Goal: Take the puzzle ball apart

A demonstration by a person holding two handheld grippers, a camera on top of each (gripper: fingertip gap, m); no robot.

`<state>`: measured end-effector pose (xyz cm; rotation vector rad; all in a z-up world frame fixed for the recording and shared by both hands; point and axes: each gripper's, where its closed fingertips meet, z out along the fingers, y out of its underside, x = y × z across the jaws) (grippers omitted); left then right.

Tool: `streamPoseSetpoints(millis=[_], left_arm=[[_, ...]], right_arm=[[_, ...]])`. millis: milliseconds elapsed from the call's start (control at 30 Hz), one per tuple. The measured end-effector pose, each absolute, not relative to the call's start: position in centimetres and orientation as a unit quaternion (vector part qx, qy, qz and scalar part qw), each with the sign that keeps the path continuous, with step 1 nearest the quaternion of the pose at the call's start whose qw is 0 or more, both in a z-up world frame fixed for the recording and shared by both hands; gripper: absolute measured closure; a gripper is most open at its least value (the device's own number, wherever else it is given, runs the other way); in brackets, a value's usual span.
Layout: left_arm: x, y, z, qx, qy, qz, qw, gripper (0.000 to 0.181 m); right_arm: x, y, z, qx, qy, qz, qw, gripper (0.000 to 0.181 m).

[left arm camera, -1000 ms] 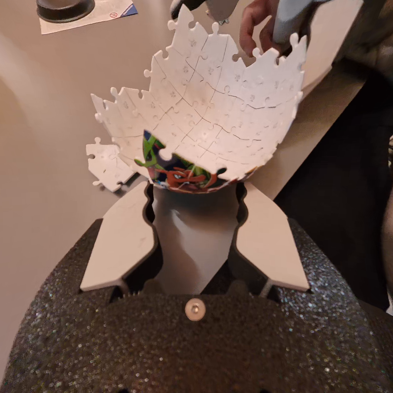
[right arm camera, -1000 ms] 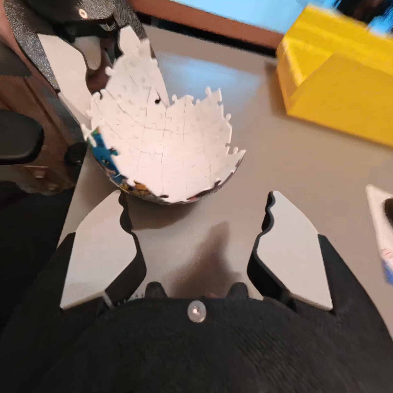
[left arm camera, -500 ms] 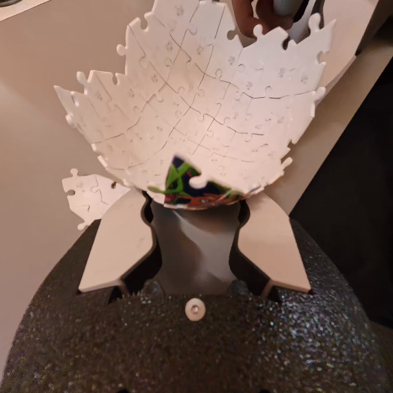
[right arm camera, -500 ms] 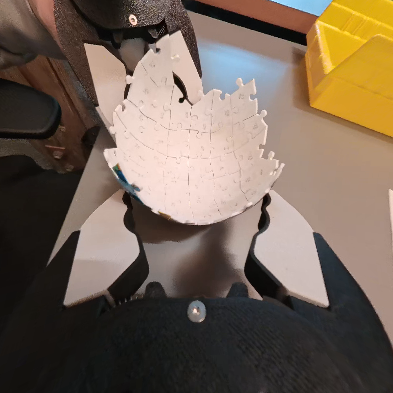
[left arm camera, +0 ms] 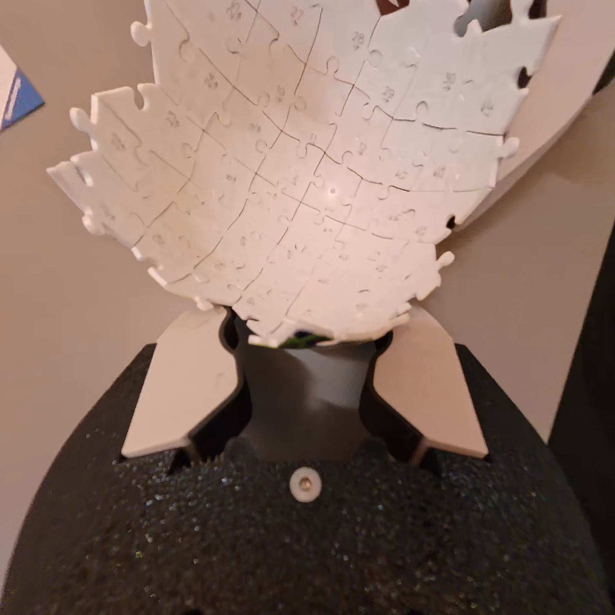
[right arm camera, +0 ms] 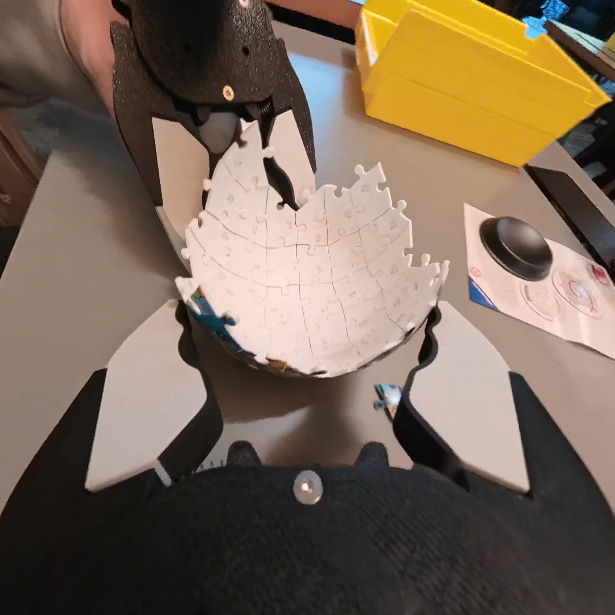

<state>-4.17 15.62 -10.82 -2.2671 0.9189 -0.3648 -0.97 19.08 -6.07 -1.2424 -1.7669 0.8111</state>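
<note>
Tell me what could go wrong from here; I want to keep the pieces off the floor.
The puzzle ball shell sits by the table edge, so pieces popped loose could drop off. The right gripper is open around its wide curve; squeezing may buckle several seams together. A loose piece lies under its finger and could be swept away.

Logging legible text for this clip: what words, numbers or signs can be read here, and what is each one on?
Ball: a small printed number on the white inside of each piece, several legible in the left wrist view; I do not quote writing.
Leaflet: a blue printed corner and round red signs, too blurred to read.
Bin: no writing visible.
</note>
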Motion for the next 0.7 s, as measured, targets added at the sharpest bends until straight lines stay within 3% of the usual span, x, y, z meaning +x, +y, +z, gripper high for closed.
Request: streamPoseSetpoints(millis=[133,367,700], left_arm=[[-2.5,17.9,-10.8,-0.860,0.364,-0.145,0.326,0.100],[-1.6,19.7,-10.8,-0.861,0.364,-0.142,0.326,0.099],[-2.8,19.9,-10.9,-0.889,0.309,-0.100,0.321,0.083]], right_arm=[[0.5,20.9,-6.1,-0.492,-0.692,0.318,0.422,0.045],[1.3,23.2,-6.4,-0.454,-0.713,0.281,0.455,0.053],[1.8,22.6,-4.8,-0.383,-0.697,0.200,0.573,0.058]])
